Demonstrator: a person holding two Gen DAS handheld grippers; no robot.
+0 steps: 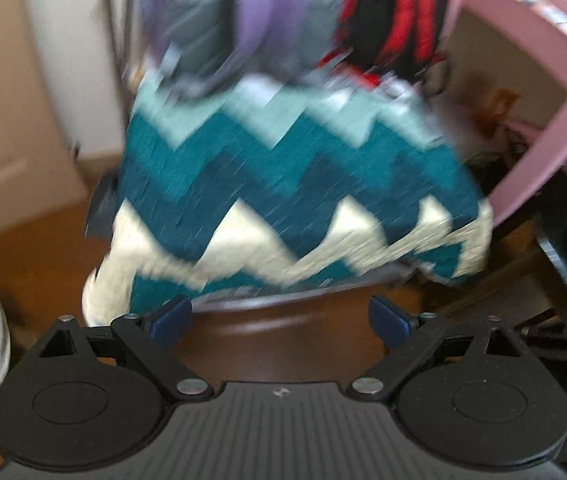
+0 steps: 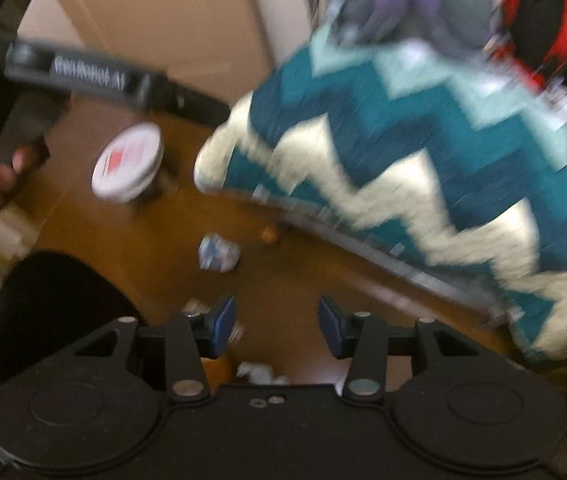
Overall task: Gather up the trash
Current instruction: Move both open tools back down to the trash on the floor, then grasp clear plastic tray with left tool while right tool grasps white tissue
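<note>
Both pictures are smeared by motion blur. The left gripper [image 1: 281,322] points down at a brown wooden floor [image 1: 43,248], its blue-padded jaws spread wide with nothing between them. The right gripper [image 2: 276,326] also tilts down at the floor [image 2: 303,280], its jaws apart at a middling width and empty.

Trash lies on the floor in the right wrist view: a crumpled white-and-blue wrapper [image 2: 218,257] sits ahead of the right gripper and slightly to its left, and a small white scrap [image 2: 259,374] shows just below the jaws, partly hidden by the gripper body. A round white lid with red print [image 2: 126,163] lies farther off. A teal and cream zigzag blanket [image 1: 291,188] hangs over furniture, its fringe close to the floor. A pink chair [image 1: 531,80] stands beside it.
</note>
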